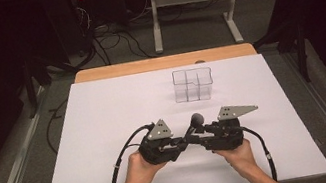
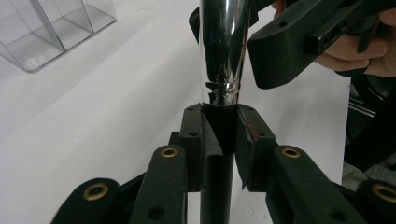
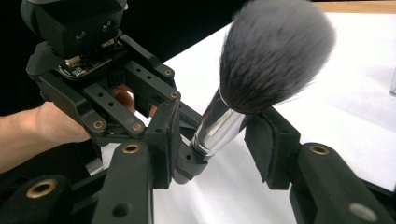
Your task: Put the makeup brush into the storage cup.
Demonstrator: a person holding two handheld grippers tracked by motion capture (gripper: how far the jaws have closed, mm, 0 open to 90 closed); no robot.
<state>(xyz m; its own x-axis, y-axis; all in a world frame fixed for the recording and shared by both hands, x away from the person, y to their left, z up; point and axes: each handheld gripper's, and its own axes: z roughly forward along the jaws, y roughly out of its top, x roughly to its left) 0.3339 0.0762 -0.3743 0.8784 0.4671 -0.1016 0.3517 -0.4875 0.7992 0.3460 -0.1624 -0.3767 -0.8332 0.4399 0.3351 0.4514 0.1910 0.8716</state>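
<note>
The makeup brush (image 3: 261,70) stood between both grippers above the white table (image 1: 107,132), at 6 o'clock from the clear organizer (image 1: 193,84). The left gripper (image 2: 219,135) was clamped on its black handle. The right gripper (image 3: 219,144) flanked the chrome ferrule, jaws apart, not yet pressing. Bristles were grey, fluffy. No lettering was legible.
</note>
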